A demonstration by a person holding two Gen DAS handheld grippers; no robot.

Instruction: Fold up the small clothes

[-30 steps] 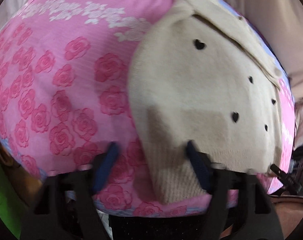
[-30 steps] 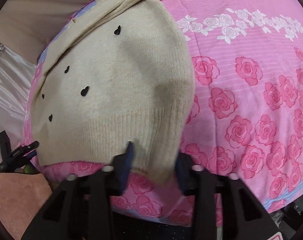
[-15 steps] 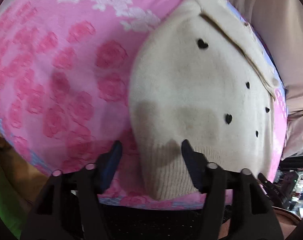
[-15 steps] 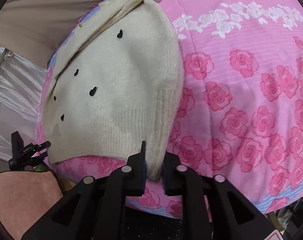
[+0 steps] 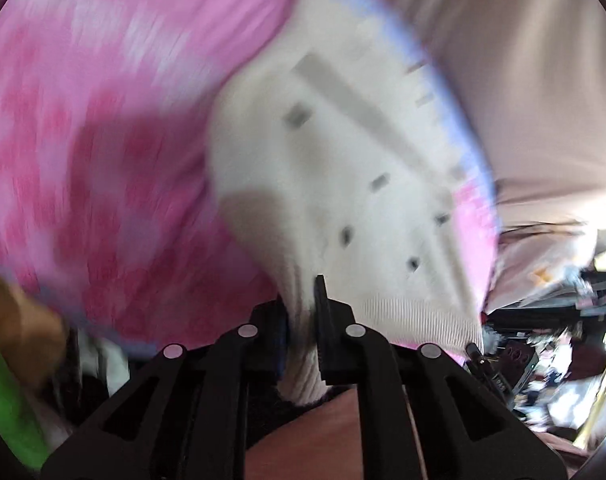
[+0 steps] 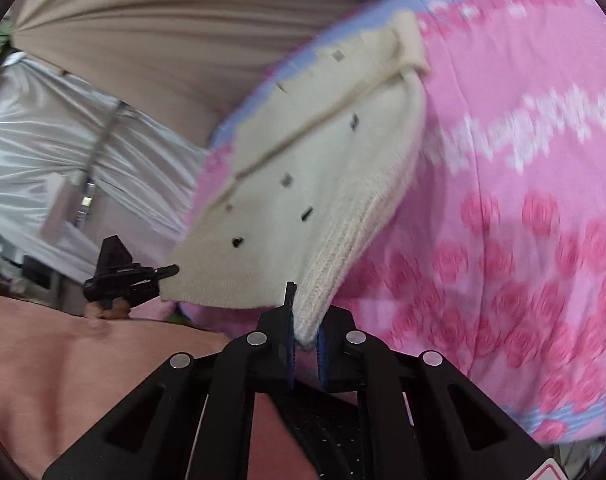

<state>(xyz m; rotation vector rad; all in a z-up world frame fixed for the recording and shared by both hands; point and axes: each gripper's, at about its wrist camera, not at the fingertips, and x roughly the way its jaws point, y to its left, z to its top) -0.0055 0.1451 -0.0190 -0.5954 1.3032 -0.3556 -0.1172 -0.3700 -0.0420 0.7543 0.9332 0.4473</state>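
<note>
Two hem corners of the cream sweater (image 6: 327,184), each pinched between closed fingers (image 6: 289,312).

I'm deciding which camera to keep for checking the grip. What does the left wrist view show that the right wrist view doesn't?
Only the left wrist view: a green strip at the lower left and dark clutter at the right. Only the right wrist view: a beige curtain, silvery sheeting, and the left gripper pinching the hem's far corner. Both: the cream sweater with dark spots, lifted off the pink rose sheet, and each camera's own gripper, like the right gripper, shut on its ribbed hem.
</note>
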